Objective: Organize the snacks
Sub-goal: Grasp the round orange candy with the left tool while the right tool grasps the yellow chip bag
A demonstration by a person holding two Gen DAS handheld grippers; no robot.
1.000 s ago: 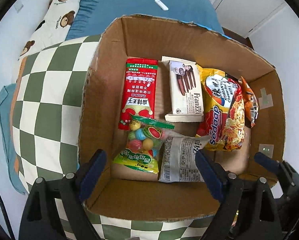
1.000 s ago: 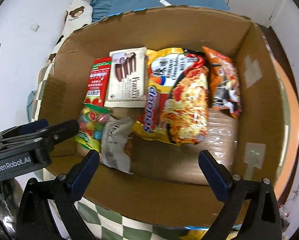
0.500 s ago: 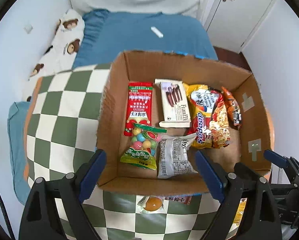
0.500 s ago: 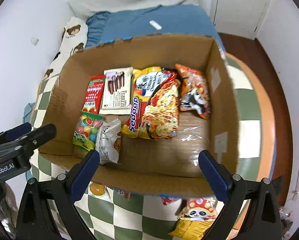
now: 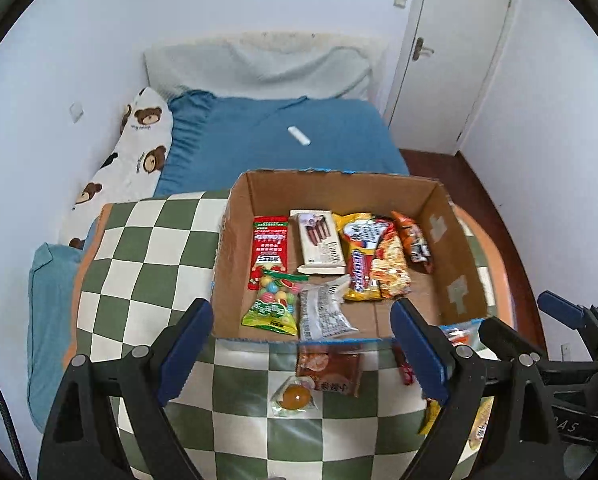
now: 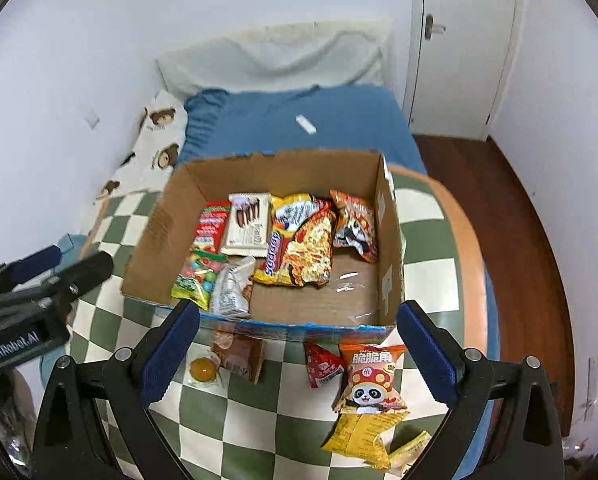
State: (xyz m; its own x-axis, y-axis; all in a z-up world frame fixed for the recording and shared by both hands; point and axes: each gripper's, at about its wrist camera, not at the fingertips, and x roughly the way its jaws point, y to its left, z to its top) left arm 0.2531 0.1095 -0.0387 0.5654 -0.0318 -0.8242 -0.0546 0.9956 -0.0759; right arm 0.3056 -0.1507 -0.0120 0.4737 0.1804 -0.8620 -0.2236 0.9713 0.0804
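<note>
Bedroom: blue bed (image 5: 323,140) behind green-checked table (image 5: 147,248). Cardboard box (image 5: 455,248) on table, holding noodle pack (image 5: 375,256), wafer pack (image 5: 319,244), candy bag (image 5: 275,300). Before box, loose on table: panda snack bag (image 6: 373,376), red packet (image 6: 323,364), jelly cup (image 5: 295,396). Left gripper (image 5: 303,352) and right gripper (image 6: 297,354) above near edge, jaws wide apart, empty.

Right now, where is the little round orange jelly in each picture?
Left wrist: jelly cup low in the middle, on the checkered cloth before the cardboard box.
Right wrist: jelly cup lower left.
Shared landmark: brown snack packet beside it.
</note>
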